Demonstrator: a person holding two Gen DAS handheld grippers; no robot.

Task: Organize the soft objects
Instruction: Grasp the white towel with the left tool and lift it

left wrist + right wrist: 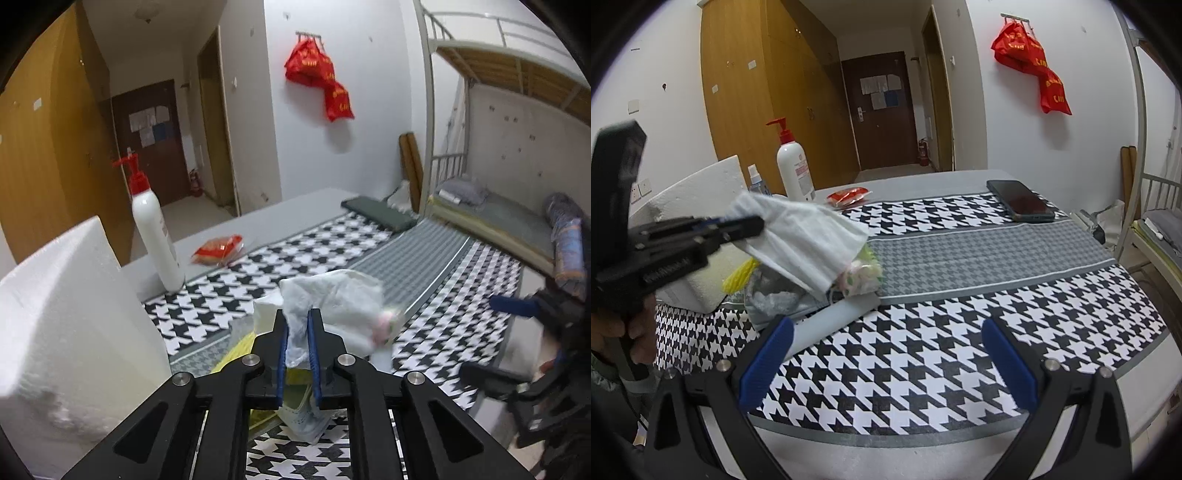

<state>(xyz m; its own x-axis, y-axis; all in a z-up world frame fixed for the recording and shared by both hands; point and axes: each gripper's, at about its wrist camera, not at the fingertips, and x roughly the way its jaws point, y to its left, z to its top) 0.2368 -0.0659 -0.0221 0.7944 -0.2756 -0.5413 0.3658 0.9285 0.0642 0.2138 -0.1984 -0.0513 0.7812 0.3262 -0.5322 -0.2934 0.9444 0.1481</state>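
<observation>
Task looks early/mid. Left gripper [298, 321] is pinching a crumpled white soft cloth [798, 236], lifted clear of the table w/ black-and-white houndstooth cover [923, 354], hanging above a small pile. Pile still unsorted: a pink floral soft pouch [858, 275], a yellow ribbed item [738, 277], a grey-clear plastic bag [775, 295], all beside the white foam block [66, 302]. Right gripper [886, 354] is spread wide, holding nothing, low over bare cover. Cloth not yet set down; rest of pile prob. left to do.
</observation>
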